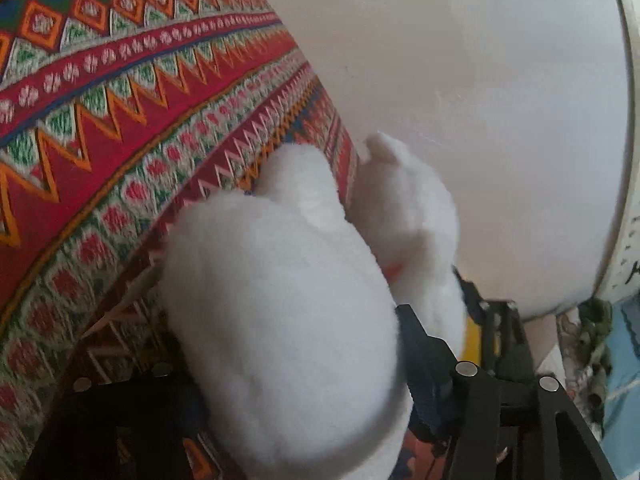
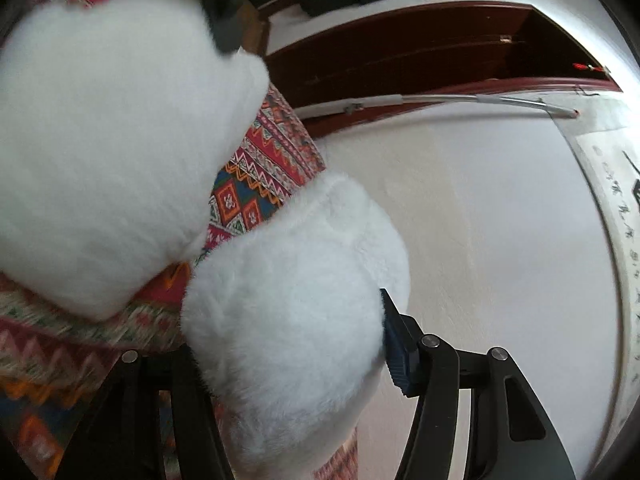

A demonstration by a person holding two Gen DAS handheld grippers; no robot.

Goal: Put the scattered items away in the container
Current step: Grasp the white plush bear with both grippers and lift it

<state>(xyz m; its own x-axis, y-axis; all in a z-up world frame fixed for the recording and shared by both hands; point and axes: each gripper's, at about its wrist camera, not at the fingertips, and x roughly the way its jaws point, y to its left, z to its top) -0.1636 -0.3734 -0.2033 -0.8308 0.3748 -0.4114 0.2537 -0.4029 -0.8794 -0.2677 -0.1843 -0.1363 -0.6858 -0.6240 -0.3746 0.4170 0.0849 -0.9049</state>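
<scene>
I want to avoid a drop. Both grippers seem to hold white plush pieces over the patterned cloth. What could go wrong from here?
1. The left gripper squeezes thick soft plush; the fluffy pile may slip out between the fingers.
2. The right gripper holds its plush piece close beside the other; they could brush or snag when carried.
3. No container shows in either view, only patterned cloth and wall, so aiming the drop is uncertain.

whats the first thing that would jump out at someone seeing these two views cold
A fluffy white plush toy fills the lower middle of the left wrist view, clamped in the left gripper. In the right wrist view the right gripper pinches another white plush part, with a bigger white mass at upper left. Behind both runs a bright red, orange and green patterned cloth against a plain white wall.
</scene>
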